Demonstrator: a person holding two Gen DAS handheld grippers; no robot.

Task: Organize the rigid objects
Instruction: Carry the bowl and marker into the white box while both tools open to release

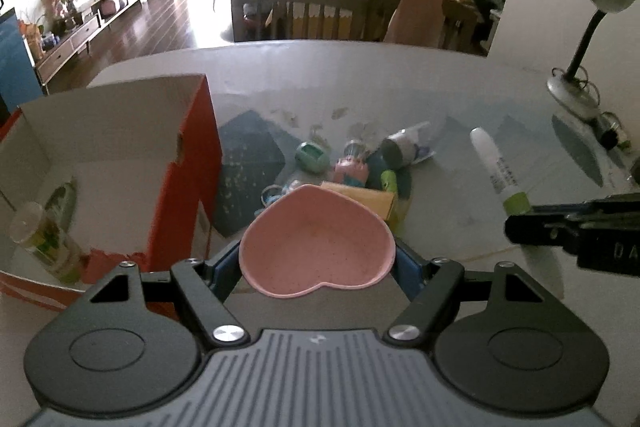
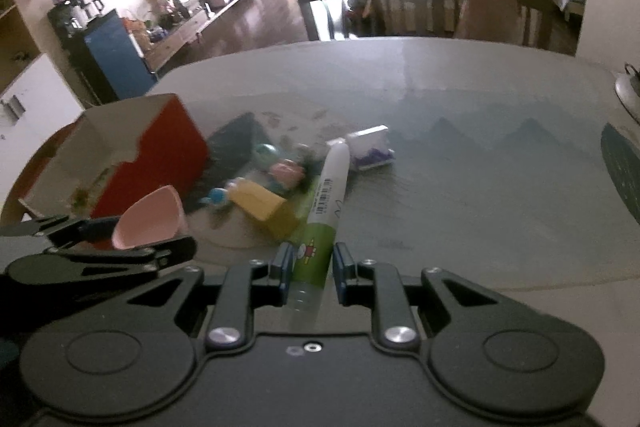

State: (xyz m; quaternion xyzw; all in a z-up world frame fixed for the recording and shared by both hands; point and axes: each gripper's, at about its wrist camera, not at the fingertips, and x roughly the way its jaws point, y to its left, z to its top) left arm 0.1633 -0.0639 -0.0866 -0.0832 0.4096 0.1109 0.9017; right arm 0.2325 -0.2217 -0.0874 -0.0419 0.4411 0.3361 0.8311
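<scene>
My left gripper (image 1: 318, 259) is shut on a pink heart-shaped bowl (image 1: 318, 245) and holds it above the table, just right of an open red cardboard box (image 1: 188, 163). The bowl also shows in the right wrist view (image 2: 150, 219). My right gripper (image 2: 310, 267) is shut on the green end of a long white tube (image 2: 326, 199), which points away over the pile. The tube shows in the left wrist view (image 1: 496, 167). A pile of small items lies ahead: a yellow box (image 1: 370, 201), a pink toy (image 1: 352, 171), a green case (image 1: 312, 157).
A clear bottle (image 1: 42, 241) lies inside the red box. A desk lamp (image 1: 588, 39) stands at the table's right edge. A white and purple box (image 2: 370, 149) lies beyond the tube. Chairs (image 2: 362, 7) stand behind the table's far edge.
</scene>
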